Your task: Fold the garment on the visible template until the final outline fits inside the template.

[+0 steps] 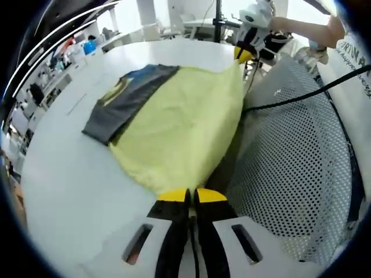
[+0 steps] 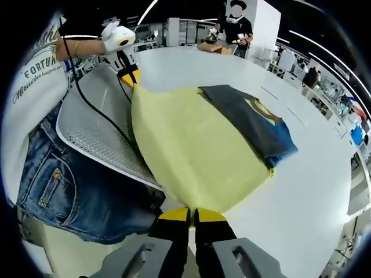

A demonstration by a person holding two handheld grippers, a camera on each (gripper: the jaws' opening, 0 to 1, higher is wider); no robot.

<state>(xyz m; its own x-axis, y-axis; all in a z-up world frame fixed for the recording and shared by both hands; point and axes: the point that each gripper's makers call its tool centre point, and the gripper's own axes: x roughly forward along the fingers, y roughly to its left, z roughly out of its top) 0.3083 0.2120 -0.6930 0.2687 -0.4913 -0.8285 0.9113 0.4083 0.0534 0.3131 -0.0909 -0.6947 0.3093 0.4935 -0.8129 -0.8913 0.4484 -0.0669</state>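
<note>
A pale yellow garment hangs stretched between my two grippers over the white table. My left gripper is shut on its near edge, and my right gripper pinches the far corner. In the right gripper view the same yellow garment runs from my right gripper, shut on its edge, up to my left gripper. A folded dark grey and blue garment lies flat on the table, touching the yellow one's side; part of it is hidden under the yellow cloth.
A white perforated panel lies beside the garment, with a black cable across it. The holder's jeans are close to it. The table stretches wide beyond the dark garment. Another person stands far off.
</note>
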